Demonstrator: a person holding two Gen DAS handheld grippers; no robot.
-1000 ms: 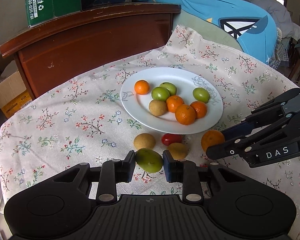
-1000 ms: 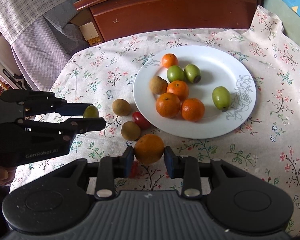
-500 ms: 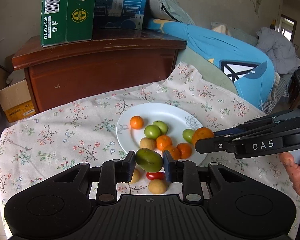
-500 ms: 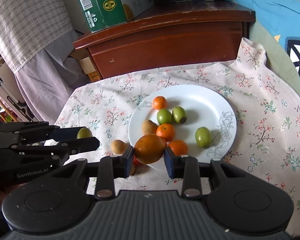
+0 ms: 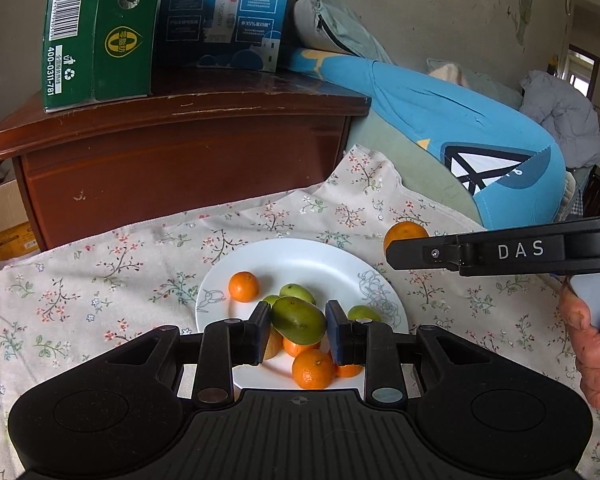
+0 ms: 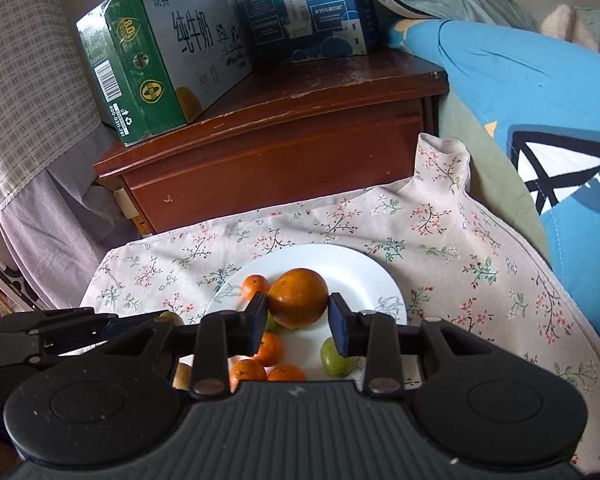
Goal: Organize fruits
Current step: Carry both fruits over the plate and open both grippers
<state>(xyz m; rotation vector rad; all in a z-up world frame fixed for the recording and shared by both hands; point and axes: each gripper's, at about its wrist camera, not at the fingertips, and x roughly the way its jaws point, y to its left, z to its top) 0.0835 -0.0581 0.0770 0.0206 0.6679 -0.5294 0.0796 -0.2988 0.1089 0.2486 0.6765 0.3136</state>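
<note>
On my left, the left tongs [image 5: 298, 330] are pinching a green fruit [image 5: 299, 319] between their pads: an oval thing, olive-green and smooth, lying crosswise with a small dark mark on its skin. It hangs in the air above the white plate [image 5: 324, 264], which sits on the flower-printed cloth of the desk [image 5: 100, 280], toward the far edge. On the plate I see a small mandarin [image 5: 243, 286] alone at the left, a few more green fruits [image 5: 297, 292] in the middle, and other mandarins [image 5: 313, 369] bunched at the near side, partly hidden behind my tongs.

Further right, the right tongs [image 6: 298, 316] are clamped on an orange [image 6: 298, 298], round, deep orange, slightly dull and larger than the mandarins. It too is held clear above the plate [image 6: 364, 276], over its middle in the right wrist view. From the left wrist view, the same orange [image 5: 405, 234] peeks out at the tip of the right tongs [image 5: 396, 250], with a hand [image 5: 594, 344] on the handle at the right edge.
</note>
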